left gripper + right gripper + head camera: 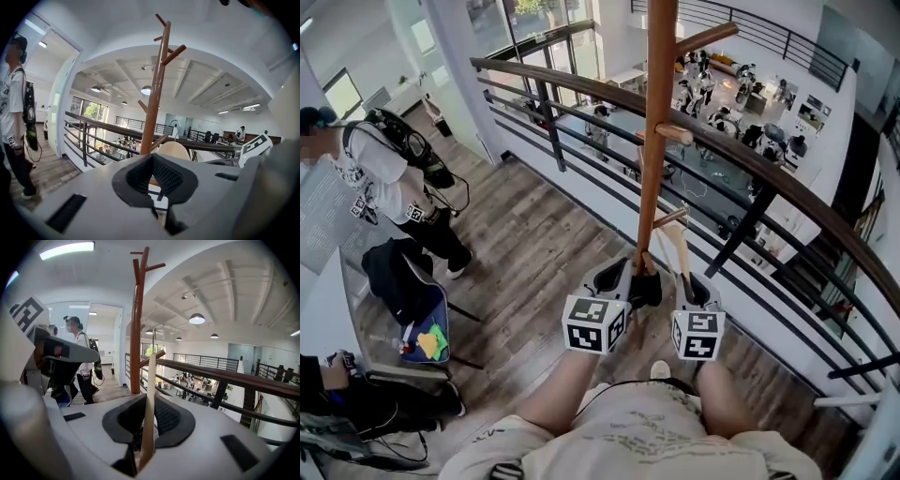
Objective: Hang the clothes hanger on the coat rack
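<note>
Right gripper fingers clamped on clothes hanger; left gripper fingers together, near coat rack

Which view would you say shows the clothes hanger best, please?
The left gripper view: the clothes hanger shows its broad face and hook. The right gripper view shows it edge-on; the head view, one arm.

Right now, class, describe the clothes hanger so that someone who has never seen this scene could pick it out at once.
Find the tall brown coat rack standing beside the balcony railing. Next to its pole, the right gripper is shut on the clothes hanger. It is pale, flat wood, far lighter than the rack's reddish-brown round pole and pegs.
</note>
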Demonstrator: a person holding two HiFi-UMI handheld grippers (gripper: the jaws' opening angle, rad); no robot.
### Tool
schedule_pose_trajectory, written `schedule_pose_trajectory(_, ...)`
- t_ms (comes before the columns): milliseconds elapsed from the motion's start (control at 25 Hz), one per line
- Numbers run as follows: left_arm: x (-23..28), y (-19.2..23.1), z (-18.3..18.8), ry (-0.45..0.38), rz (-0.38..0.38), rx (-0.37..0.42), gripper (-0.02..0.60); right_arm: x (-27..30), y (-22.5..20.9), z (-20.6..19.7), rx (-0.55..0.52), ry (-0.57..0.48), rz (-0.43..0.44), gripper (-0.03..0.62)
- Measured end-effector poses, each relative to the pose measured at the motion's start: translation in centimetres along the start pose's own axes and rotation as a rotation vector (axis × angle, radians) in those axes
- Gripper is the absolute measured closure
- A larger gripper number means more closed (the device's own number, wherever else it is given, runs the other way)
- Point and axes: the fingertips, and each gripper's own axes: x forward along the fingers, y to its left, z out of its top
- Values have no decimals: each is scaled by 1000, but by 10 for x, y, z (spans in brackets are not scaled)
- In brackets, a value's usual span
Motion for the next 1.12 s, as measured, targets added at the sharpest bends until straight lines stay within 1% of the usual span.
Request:
schedule_pose_trajectory(680,2,20,-6,22,99,-29,578,34,14,-11,-18,54,111,543)
schedule_pose_trajectory(1120,2,27,-14,30,128,-42,578,48,18,-26,-54,86,117,543)
